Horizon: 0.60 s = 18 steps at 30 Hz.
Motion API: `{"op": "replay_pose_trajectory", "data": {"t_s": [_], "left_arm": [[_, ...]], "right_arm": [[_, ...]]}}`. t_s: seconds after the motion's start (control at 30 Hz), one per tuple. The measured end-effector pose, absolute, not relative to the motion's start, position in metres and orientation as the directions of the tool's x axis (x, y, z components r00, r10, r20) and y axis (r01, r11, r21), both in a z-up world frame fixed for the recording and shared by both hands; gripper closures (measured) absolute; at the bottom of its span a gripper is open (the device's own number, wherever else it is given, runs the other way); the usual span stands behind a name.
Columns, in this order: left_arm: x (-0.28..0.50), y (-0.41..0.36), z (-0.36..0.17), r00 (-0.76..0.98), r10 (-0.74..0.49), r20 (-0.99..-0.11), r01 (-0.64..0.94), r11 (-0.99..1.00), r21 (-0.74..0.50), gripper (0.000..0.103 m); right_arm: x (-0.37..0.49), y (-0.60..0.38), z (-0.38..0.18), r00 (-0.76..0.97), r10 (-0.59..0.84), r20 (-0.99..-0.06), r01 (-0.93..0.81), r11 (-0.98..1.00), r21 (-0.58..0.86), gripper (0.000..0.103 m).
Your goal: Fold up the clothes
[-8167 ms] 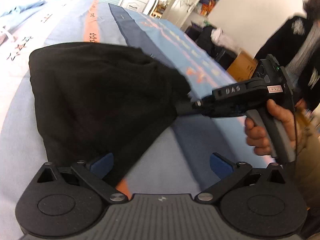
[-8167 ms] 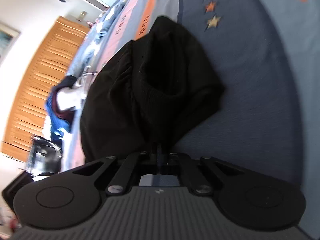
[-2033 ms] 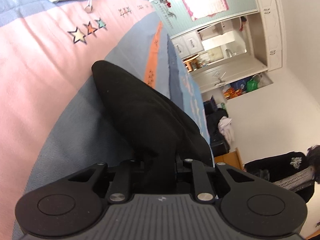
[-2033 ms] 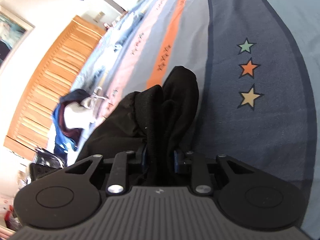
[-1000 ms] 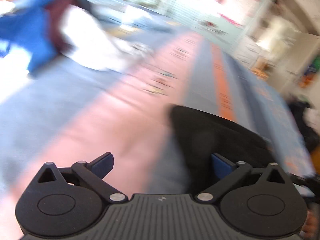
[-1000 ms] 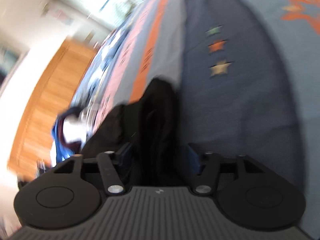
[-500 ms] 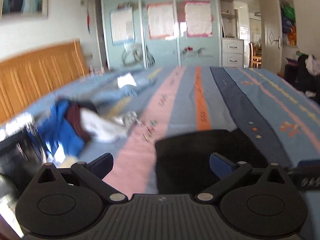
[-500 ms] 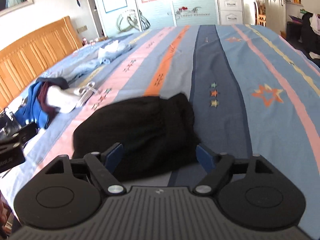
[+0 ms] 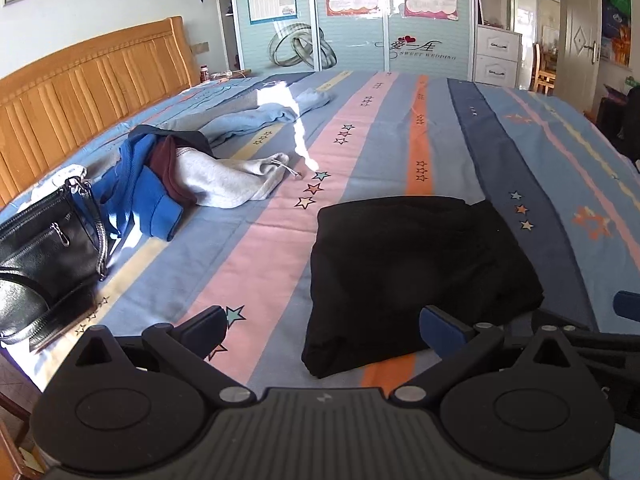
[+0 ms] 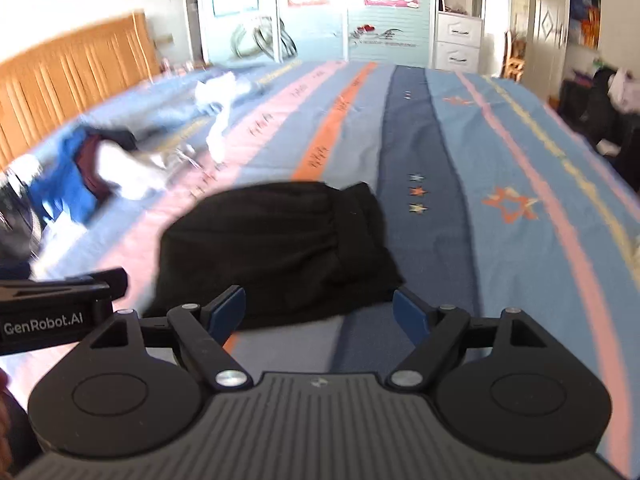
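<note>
The black garment (image 9: 416, 264) lies folded into a rough, soft-edged rectangle on the striped bedspread (image 9: 264, 256), at about 1 o'clock from the left gripper (image 9: 324, 330) and 11 o'clock from the right gripper (image 10: 320, 312). Both grippers hang above the bed with jaws spread wide, blue pads bare, holding nothing. The cloth looks matte and fleecy, with a gathered seam across it.
</note>
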<state>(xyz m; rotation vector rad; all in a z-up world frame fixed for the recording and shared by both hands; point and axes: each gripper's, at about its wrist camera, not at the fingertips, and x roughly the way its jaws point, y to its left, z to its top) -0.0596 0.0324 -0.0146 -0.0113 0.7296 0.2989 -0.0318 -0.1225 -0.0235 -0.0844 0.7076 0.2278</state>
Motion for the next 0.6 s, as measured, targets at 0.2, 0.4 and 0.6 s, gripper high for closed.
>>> {"op": "replay_pose_trajectory", "data": {"t_s": [0.2,0.4,0.6], "left_arm": [[-0.052,0.032,-0.016,0.678,0.276,-0.682,-0.299,0.95,0.087,0.001],[-0.052,0.04,-0.022,0.666,0.249,-0.703,-0.311,0.95,0.042,0.001],[-0.063,0.099,-0.04,0.737,0.052,-0.674,-0.334,0.895,-0.296,0.001]], "right_arm": [[-0.021,-0.114,-0.029,0.701,0.115,-0.704,-0.226,0.972,-0.067,0.021],[-0.018,-0.121,-0.031,0.682,0.151,-0.715,-0.229,0.973,-0.013,0.021],[-0.007,-0.153,-0.045,0.606,0.329,-0.724,-0.242,0.944,0.226,0.021]]}}
